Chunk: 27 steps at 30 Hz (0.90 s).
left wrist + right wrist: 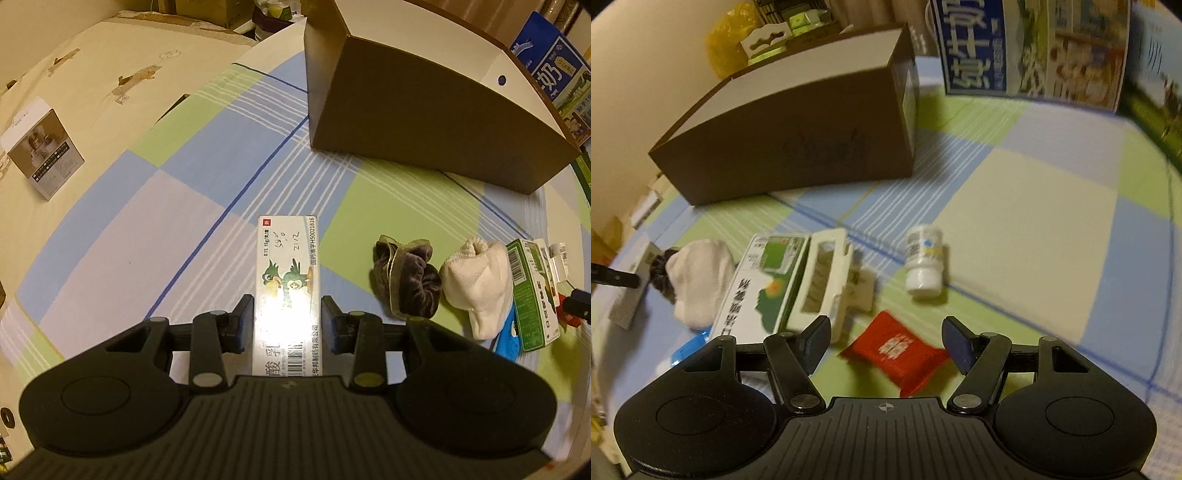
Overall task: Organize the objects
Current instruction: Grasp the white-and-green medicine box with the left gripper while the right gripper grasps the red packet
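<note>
Both jaws of the left gripper (287, 317) sit on either side of a long medicine box (286, 291), touching or very nearly touching its long sides, so it looks gripped. That box lies flat on the checked cloth (122, 206), with its long axis running straight away from the gripper toward the big brown box (424, 125). On top are two green cartoon parrots, handwriting that looks like "2:12", the print "0.1% 15g", the code "H50021816" and a barcode at the near end.

Right of it come a dark velvety scrunchie (408, 280), a white rolled sock (476, 284) and a green and white carton (532, 295), lined up toward the right edge of the cloth.

Over in the right wrist view, the right gripper (886, 341) has its jaws wide apart, holding nothing. Between them, low on the cloth, lies a red packet (899, 350) with white letters (too blurry to read). A white pill bottle (925, 264) lies on its side beyond, cap toward the gripper. A white plastic frame (823, 273) leans on the green carton. At the far edge stands a blue and white milk carton (1027, 48).
</note>
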Each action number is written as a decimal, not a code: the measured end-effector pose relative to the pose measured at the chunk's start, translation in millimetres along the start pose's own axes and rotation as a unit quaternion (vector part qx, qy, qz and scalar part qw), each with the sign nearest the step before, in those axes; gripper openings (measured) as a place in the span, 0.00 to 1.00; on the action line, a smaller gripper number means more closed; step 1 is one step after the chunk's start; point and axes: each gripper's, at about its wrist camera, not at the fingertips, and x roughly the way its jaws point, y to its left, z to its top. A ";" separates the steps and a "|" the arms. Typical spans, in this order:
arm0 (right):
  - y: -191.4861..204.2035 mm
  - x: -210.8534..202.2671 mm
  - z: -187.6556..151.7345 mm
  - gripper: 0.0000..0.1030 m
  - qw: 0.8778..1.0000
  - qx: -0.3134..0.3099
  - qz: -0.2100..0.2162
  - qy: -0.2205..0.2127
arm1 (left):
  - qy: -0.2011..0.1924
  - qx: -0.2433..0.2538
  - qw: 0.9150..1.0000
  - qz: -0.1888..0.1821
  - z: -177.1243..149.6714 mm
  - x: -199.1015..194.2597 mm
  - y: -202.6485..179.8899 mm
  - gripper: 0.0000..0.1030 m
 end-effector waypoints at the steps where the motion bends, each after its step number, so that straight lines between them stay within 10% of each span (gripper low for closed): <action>1: 2.1 0.1 -2.6 0.63 1.000 -0.004 0.002 0.007 | 0.001 -0.001 1.000 -0.001 -0.5 -0.1 0.1 0.32; 7: 23.4 -5.1 -20.4 0.58 0.999 -0.042 -0.013 0.024 | 0.004 0.003 1.000 -0.004 -3.5 -1.2 -2.9 0.32; 20: 6.9 2.9 -6.0 0.50 0.993 0.098 -0.059 0.012 | 0.013 0.013 1.000 0.000 -0.4 5.1 -6.5 0.33; 27: 15.5 3.2 -7.7 0.30 0.990 0.095 -0.108 0.004 | 0.018 0.023 0.999 0.014 -3.4 10.3 -11.6 0.33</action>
